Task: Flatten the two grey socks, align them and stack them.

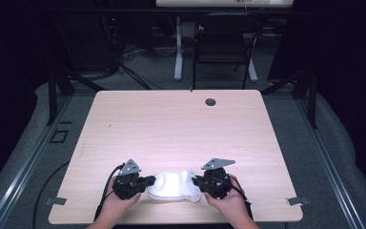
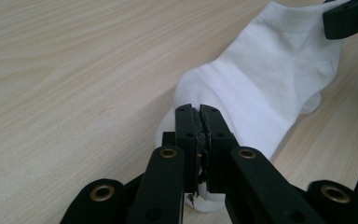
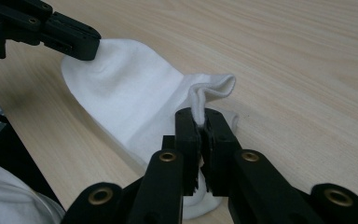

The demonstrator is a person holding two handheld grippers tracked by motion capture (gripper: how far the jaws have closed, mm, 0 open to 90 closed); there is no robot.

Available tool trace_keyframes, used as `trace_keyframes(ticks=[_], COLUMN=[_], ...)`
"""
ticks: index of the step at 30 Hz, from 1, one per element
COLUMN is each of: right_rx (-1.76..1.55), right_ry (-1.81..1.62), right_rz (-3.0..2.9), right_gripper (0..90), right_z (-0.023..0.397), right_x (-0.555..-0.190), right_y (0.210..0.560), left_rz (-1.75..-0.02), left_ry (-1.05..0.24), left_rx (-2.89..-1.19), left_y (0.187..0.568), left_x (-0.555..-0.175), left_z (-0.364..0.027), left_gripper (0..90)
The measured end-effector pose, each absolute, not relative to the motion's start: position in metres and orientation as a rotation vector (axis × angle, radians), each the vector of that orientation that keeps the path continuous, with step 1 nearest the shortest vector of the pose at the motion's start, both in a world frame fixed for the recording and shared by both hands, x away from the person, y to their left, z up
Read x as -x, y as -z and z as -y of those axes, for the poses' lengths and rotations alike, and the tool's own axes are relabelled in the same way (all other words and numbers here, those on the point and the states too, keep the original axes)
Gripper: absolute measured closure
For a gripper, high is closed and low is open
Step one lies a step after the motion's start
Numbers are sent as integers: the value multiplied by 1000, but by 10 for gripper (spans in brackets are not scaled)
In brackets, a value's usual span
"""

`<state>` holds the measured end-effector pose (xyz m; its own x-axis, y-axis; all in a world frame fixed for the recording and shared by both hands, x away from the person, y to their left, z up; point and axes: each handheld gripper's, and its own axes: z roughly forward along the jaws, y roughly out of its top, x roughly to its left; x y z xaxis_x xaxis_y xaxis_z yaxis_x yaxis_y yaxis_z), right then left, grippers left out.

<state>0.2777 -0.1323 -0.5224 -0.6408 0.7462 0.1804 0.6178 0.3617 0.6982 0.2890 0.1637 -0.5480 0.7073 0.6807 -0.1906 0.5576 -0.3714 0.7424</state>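
Sock (image 1: pixel 174 186) is lying stretched between both grippers near the desk's (image 1: pixel 181 124) front edge. Left gripper (image 1: pixel 148 181) is clenching one end of it, jaws pressed together on the fabric. Right gripper (image 1: pixel 195 182) is pinching the cuff end, a fold of cloth sticking up above its jaws.

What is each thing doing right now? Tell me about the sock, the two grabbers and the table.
white sock: lying on the table, pinched at both ends, stretched between the grippers.
left gripper: shut on one end of the sock.
right gripper: shut on a pulled-up fold at the sock's other end.
table: bears the sock near its front edge.
chair: standing behind the table, nobody on it.
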Motion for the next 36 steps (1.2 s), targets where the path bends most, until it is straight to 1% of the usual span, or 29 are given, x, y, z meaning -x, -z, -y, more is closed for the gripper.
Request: trace_keyframes(ticks=[28, 32, 36], right_rx=[-1321, -1342, -1331], right_ry=[-1081, -1072, -1051], right_rz=[-2469, -2479, -2491], right_gripper=[849, 839, 807], right_z=[140, 141, 140], right_x=[-282, -284, -284], right_y=[548, 552, 556], left_rz=[-972, -976, -976], left_ry=[-165, -158, -158], left_rx=[-2102, -2108, -2110], left_y=[570, 572, 573], left_x=[-290, -291, -290], left_z=[-161, -161, -161], left_gripper=[868, 867, 864])
